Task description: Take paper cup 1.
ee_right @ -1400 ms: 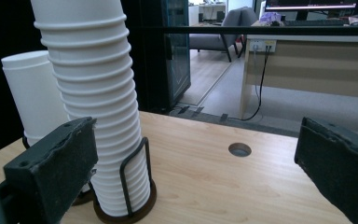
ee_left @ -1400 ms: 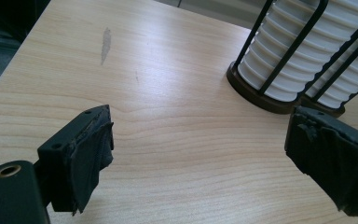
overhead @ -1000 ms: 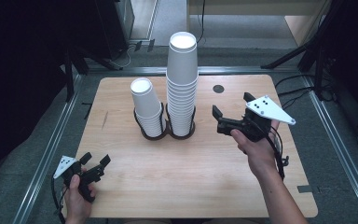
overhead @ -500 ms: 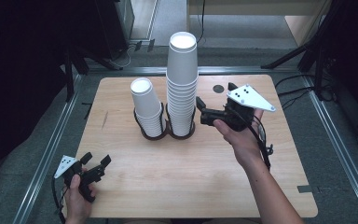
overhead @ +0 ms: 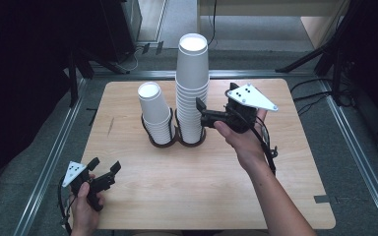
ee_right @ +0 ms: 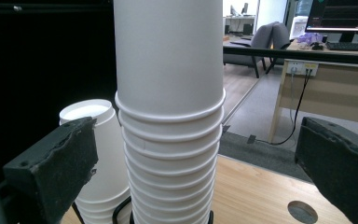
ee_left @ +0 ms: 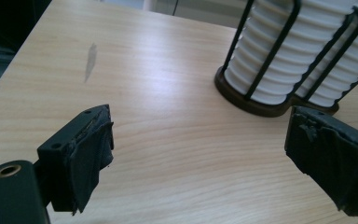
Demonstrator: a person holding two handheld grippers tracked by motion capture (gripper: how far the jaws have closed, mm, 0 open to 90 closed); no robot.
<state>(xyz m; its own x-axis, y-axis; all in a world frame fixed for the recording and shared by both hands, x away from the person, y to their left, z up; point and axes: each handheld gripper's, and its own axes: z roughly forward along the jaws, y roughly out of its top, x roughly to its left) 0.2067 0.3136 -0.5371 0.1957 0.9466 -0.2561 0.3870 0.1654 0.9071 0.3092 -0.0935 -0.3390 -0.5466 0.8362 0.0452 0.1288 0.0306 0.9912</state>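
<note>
Two plain white cup stacks (overhead: 192, 88), seemingly unprinted; right claw (overhead: 203, 112) open alongside.

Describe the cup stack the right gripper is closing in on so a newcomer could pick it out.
On the wooden table, a dark wire holder keeps two stacks of upside-down white paper cups. The taller stack is the one nearer the right gripper, rising well above the shorter stack beside it.

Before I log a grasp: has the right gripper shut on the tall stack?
No, the right gripper is open, its jaws standing apart either side of the tall stack without touching it.
</note>
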